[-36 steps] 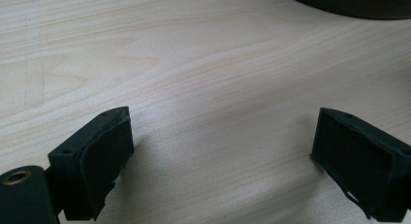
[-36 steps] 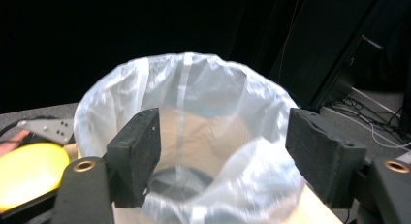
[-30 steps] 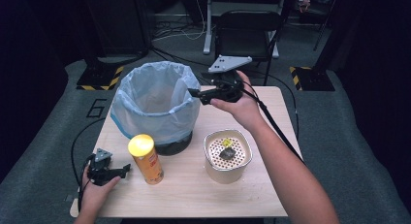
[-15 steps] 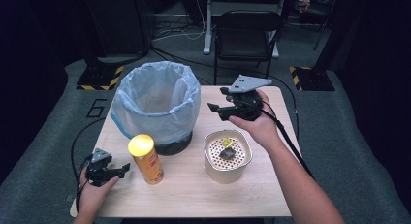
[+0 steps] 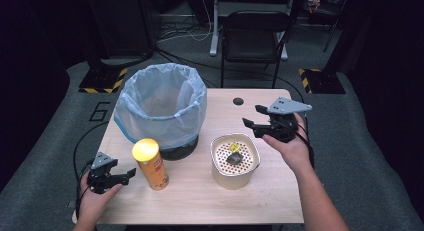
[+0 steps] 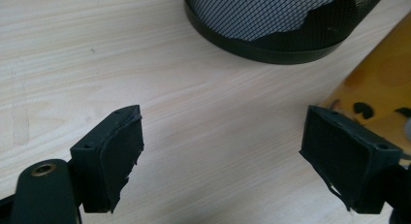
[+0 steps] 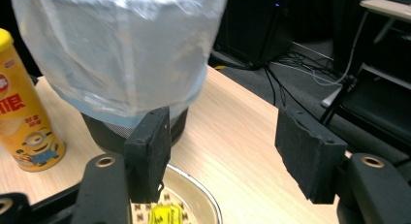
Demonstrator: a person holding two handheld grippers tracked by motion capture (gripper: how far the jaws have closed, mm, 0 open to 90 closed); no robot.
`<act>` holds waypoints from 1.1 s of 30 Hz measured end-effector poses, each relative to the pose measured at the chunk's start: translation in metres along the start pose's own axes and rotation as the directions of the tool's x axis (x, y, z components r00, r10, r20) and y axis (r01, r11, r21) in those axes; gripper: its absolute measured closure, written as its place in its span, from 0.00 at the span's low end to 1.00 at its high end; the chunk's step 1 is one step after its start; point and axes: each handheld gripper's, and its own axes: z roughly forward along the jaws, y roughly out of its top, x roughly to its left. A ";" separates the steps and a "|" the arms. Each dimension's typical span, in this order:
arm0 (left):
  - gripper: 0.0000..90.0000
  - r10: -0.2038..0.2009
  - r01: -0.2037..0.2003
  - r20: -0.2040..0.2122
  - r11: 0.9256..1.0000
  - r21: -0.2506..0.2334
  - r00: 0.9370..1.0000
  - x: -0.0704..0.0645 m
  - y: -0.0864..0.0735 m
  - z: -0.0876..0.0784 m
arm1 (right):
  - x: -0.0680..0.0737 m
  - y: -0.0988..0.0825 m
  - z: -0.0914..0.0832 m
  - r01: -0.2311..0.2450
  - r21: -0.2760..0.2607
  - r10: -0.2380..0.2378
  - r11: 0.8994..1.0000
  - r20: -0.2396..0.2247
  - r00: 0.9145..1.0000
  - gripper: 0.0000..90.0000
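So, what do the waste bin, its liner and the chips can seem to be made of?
The waste bin looks like black metal mesh with a solid base ring, matte; the fine grid is the sign. The liner appears to be thin, translucent bluish plastic film, wrinkled and folded over the rim. The chips can is probably printed cardboard with a glossy yellow plastic lid.
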 end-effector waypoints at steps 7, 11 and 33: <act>0.17 0.033 -0.032 0.040 0.999 -0.019 0.999 -0.011 0.008 -0.009 | -0.010 -0.028 -0.009 -0.026 0.011 0.026 1.000 0.046 0.999 0.42; 0.16 0.051 -0.050 0.071 0.999 -0.018 0.996 -0.017 0.007 -0.016 | -0.016 -0.039 -0.012 -0.066 0.004 0.065 0.998 0.059 0.996 0.42; 0.14 0.078 -0.069 0.284 0.997 -0.042 0.955 -0.053 0.014 -0.011 | -0.028 -0.092 -0.035 -0.172 0.006 0.170 0.985 0.145 0.975 0.41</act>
